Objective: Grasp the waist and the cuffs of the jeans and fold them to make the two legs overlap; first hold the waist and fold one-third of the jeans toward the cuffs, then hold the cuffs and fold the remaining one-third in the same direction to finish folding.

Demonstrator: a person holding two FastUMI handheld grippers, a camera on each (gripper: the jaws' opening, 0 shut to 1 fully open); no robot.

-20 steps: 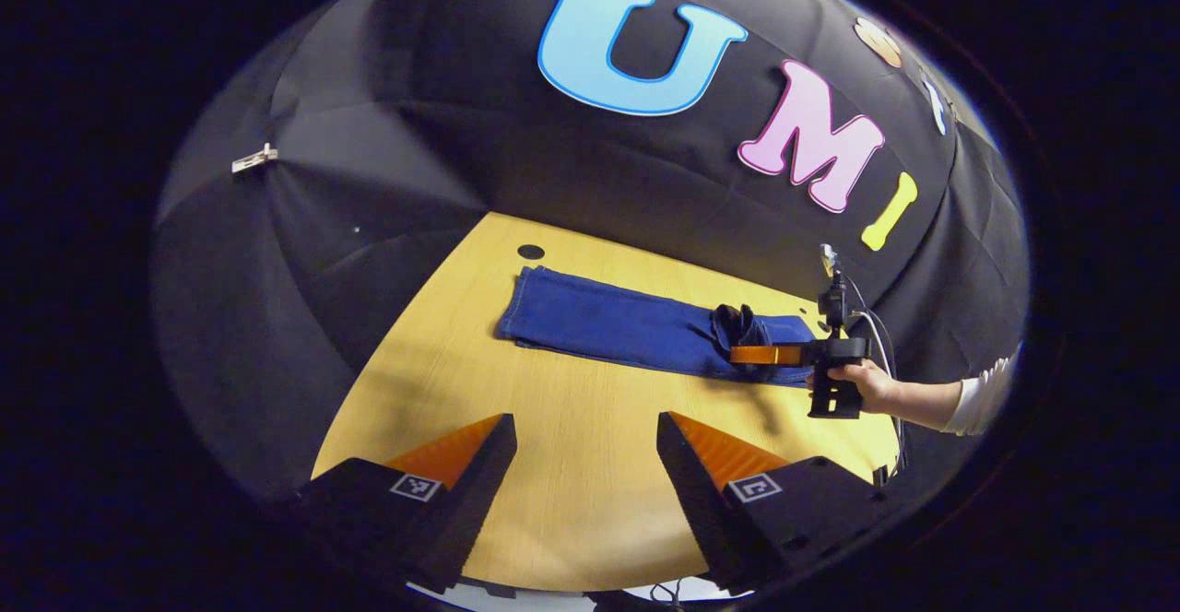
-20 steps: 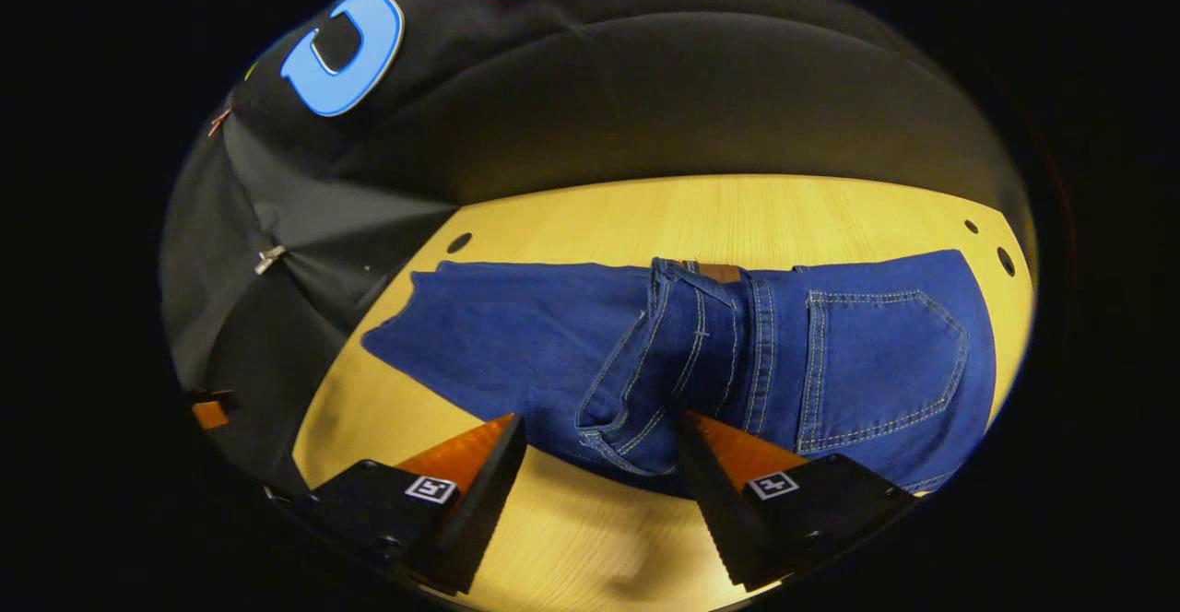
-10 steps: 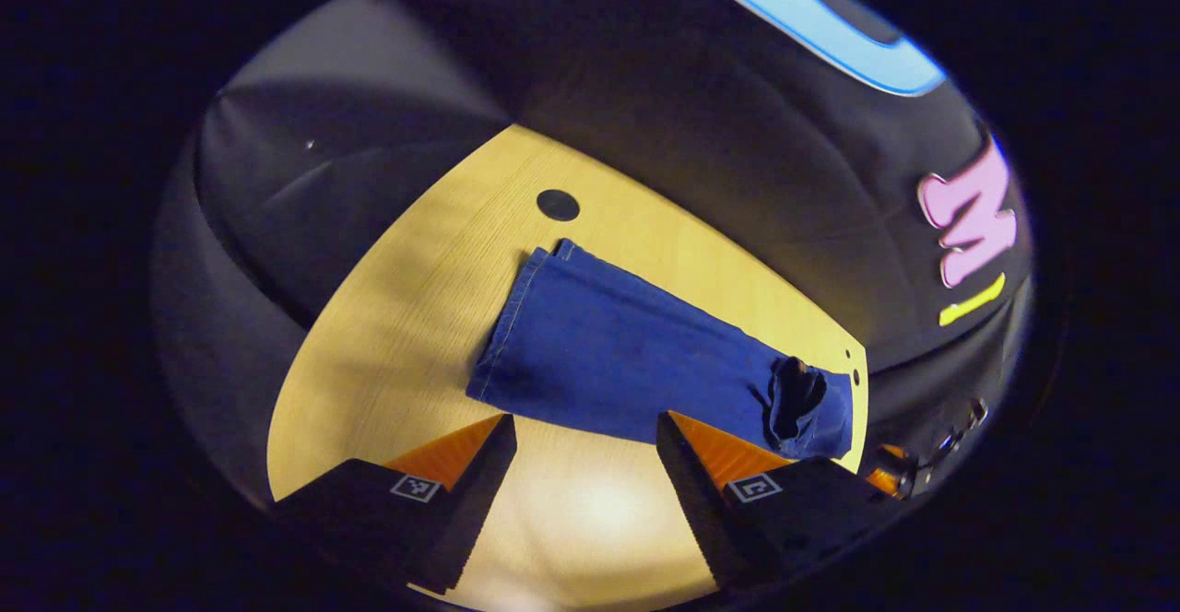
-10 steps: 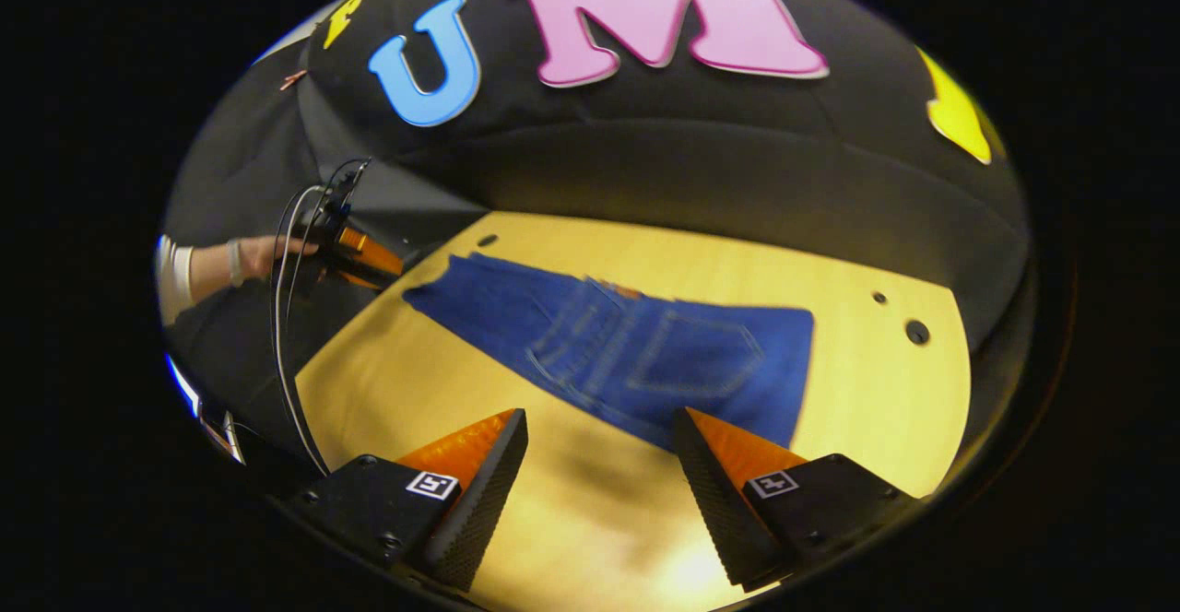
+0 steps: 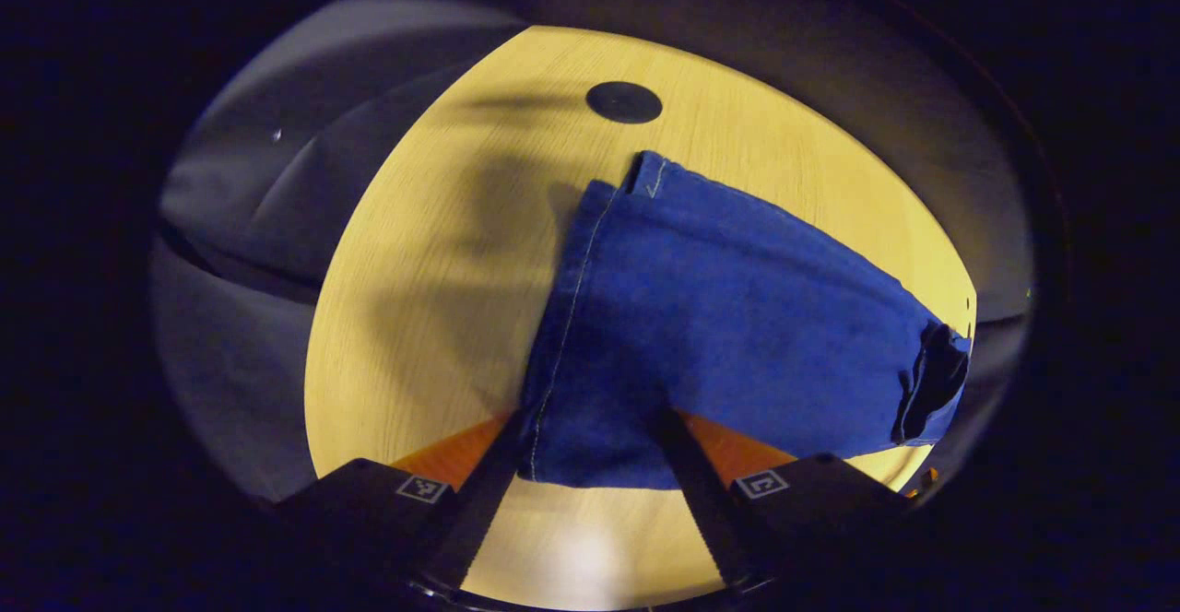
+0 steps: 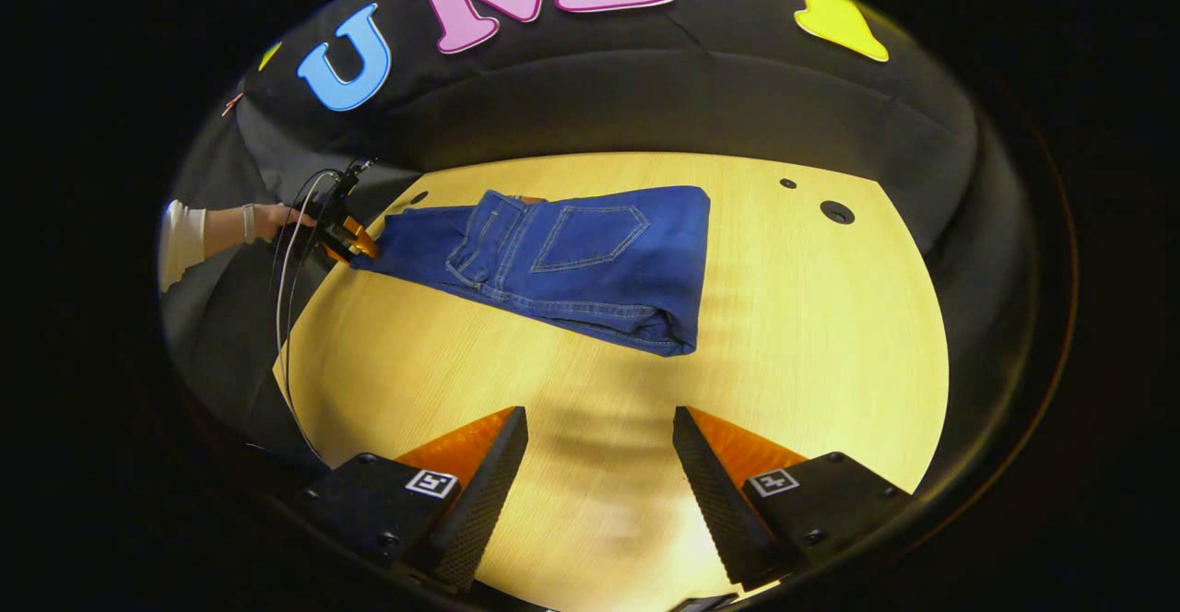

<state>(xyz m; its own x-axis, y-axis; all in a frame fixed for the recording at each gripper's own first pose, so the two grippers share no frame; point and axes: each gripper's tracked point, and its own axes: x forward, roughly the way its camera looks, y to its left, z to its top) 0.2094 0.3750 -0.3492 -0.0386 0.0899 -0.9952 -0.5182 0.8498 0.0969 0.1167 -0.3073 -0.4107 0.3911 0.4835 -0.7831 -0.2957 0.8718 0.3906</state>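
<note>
Table point(image 6: 830, 335): we see pale wood, with dark round holes near its far edge.
Jeans point(image 6: 590, 257): lying flat mid-table, waist third folded over, back pocket up.
Left gripper point(image 5: 590, 460): our fingers spread, straddling the cuff end.
Right gripper point(image 6: 599, 451): fingers spread over bare wood, near side, apart from the jeans.
</note>
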